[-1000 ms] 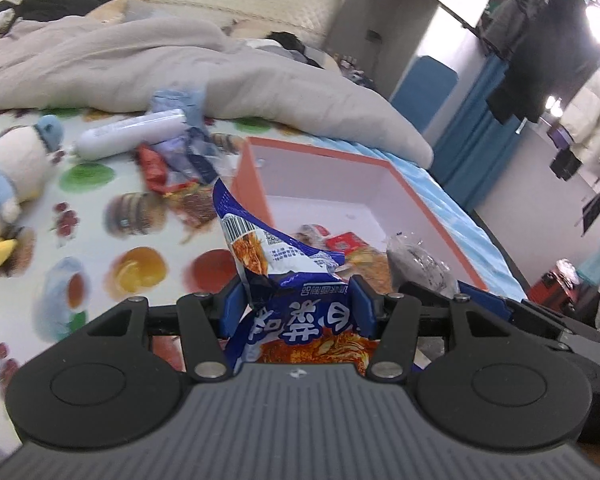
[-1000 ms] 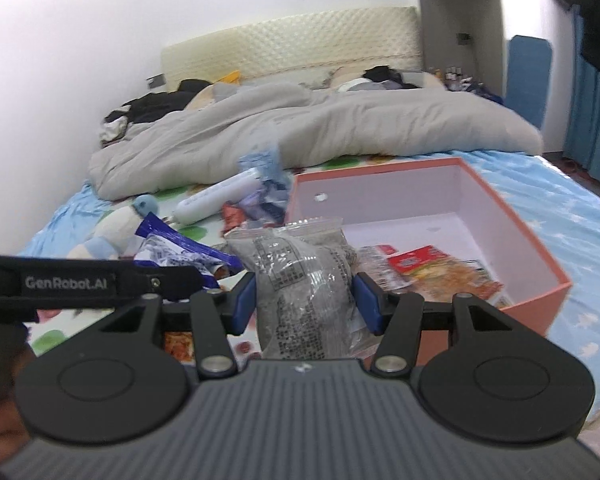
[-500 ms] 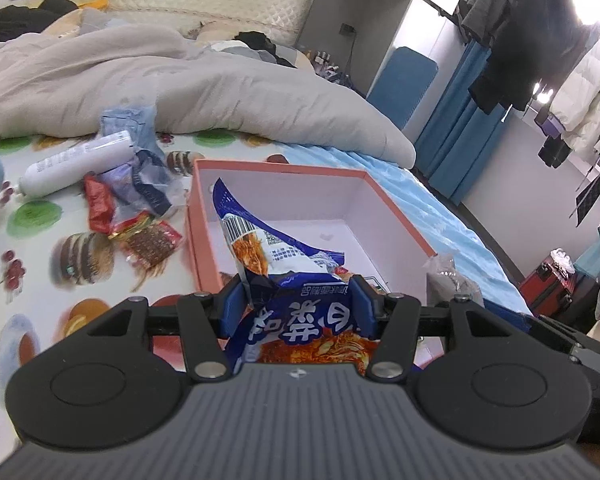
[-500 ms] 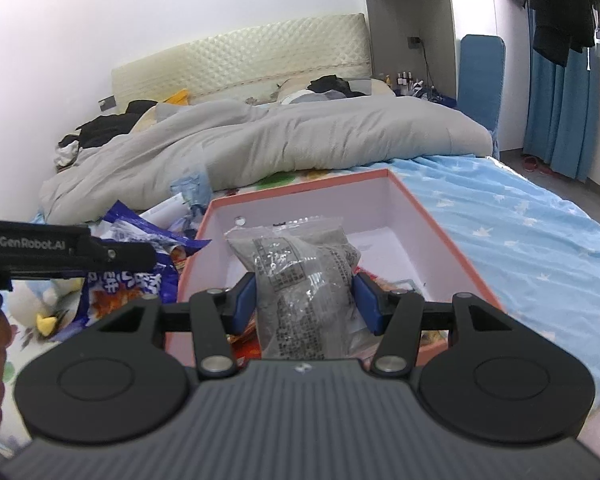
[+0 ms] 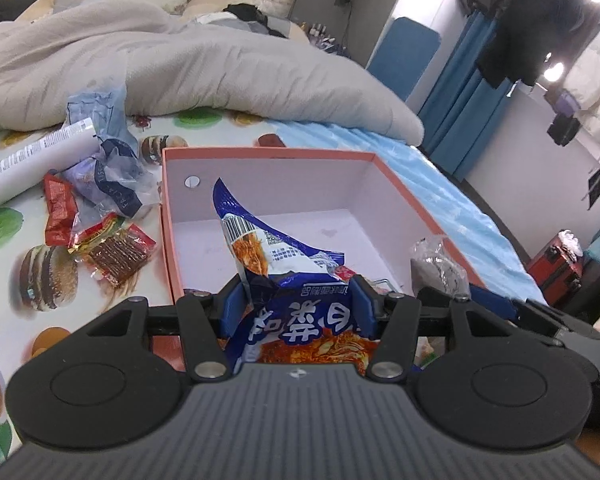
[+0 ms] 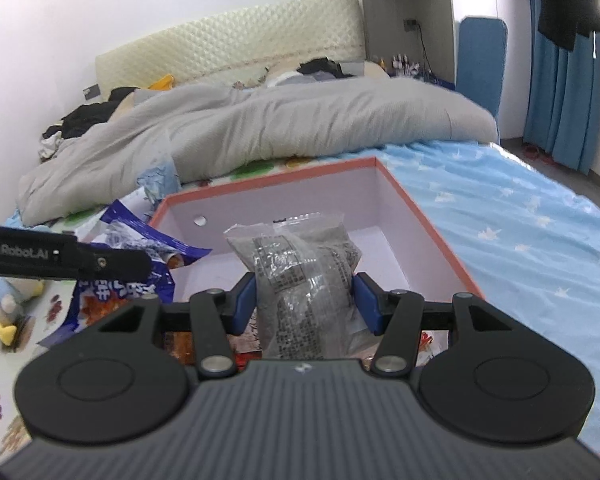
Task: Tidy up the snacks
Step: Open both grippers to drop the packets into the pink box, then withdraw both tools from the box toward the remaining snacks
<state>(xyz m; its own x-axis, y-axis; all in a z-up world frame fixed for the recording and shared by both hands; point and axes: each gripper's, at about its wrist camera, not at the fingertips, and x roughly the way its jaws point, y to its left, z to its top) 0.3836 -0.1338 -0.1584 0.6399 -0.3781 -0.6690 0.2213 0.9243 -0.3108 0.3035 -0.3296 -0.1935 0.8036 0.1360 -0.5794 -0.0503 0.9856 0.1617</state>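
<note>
An orange box with a white inside (image 5: 268, 154) (image 6: 428, 220) sits on the bed. My left gripper (image 5: 298, 300) is shut on a blue snack bag (image 5: 268, 248), held above the box's near edge; that bag also shows at the left of the right wrist view (image 6: 132, 256). My right gripper (image 6: 305, 300) is shut on a clear grey snack bag (image 6: 304, 264), held above the box's near end; it shows at the right of the left wrist view (image 5: 436, 264). A few snacks lie at the box's near end, mostly hidden.
Loose snack packets (image 5: 112, 250), a red packet (image 5: 58, 208), crumpled blue wrappers (image 5: 108, 172) and a white tube (image 5: 36, 156) lie left of the box. A grey duvet (image 5: 180, 68) is piled behind. A plush toy (image 6: 16, 304) lies at left. The bed edge runs right of the box.
Both grippers have moved right and forward with their bags, from beside the box to above its near end. The box now fills the middle of both views.
</note>
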